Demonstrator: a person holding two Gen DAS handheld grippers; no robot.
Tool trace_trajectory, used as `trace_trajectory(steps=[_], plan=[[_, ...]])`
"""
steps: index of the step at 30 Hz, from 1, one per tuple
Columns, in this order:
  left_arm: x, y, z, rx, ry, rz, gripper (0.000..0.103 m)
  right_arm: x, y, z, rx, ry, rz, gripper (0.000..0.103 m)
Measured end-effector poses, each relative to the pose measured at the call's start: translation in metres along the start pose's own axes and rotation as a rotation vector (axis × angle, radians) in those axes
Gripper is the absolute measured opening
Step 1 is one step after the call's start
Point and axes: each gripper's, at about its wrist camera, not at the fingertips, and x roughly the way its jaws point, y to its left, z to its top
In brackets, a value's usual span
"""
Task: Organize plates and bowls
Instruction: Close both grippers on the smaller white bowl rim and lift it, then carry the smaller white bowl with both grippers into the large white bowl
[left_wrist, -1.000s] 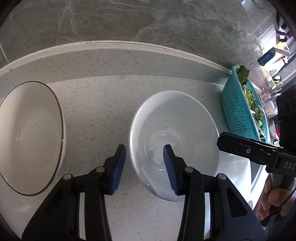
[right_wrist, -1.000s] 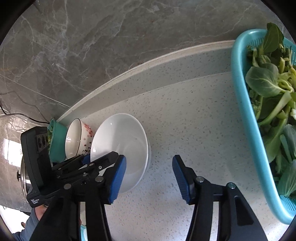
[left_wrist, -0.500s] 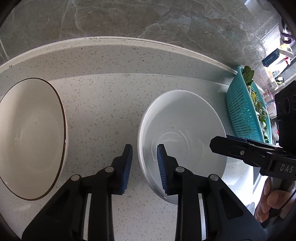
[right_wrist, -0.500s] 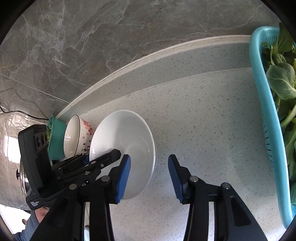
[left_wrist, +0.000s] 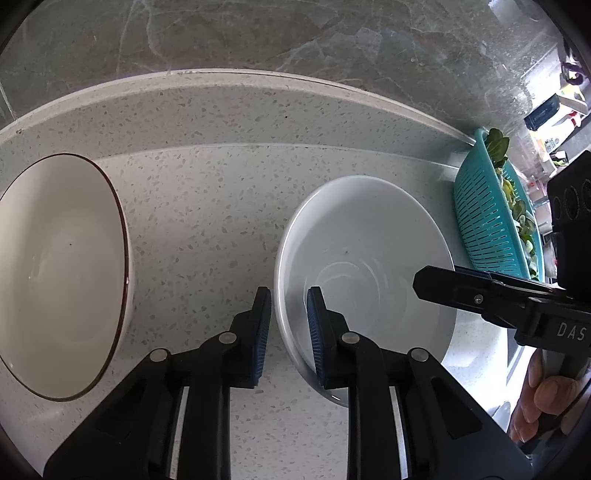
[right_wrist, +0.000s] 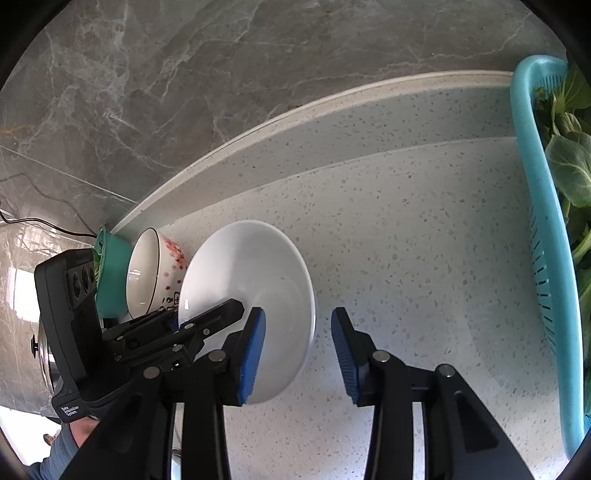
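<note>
A white bowl sits on the speckled counter. My left gripper is shut on its near left rim, one blue pad inside and one outside. The bowl also shows in the right wrist view. My right gripper is open; its jaws straddle the bowl's right rim without touching it. A cream bowl with a brown rim lies to the left. A bowl with red flowers stands beyond the white bowl.
A teal colander of green leaves stands at the right, also in the left wrist view. A teal bowl sits behind the flowered bowl. A raised ledge and grey marble wall run along the back.
My left gripper has closed from wide open onto the white bowl's rim. My right gripper has moved left, so its jaws now straddle the bowl's right rim.
</note>
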Motion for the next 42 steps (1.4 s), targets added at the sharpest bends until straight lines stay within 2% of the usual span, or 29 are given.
trace_trajectory(steps=[6,10,15,30,42], plan=[[0.002,0.001,0.001,0.001,0.006,-0.001,0.019,0.005,0.001,0.0,0.001,0.01,0.001,0.041],[0.005,-0.002,0.002,0.009,0.01,-0.001,0.013,0.011,0.0,0.0,0.002,0.023,0.002,0.025],[0.007,-0.002,0.005,0.006,0.012,-0.001,0.011,0.018,-0.003,0.0,0.008,0.038,-0.004,0.015],[0.0,0.001,0.006,-0.005,0.006,-0.012,0.01,0.015,-0.011,0.002,0.02,0.036,0.046,0.015],[-0.033,-0.017,-0.01,0.014,-0.011,-0.027,0.01,-0.02,-0.01,-0.012,0.022,0.001,0.071,0.015]])
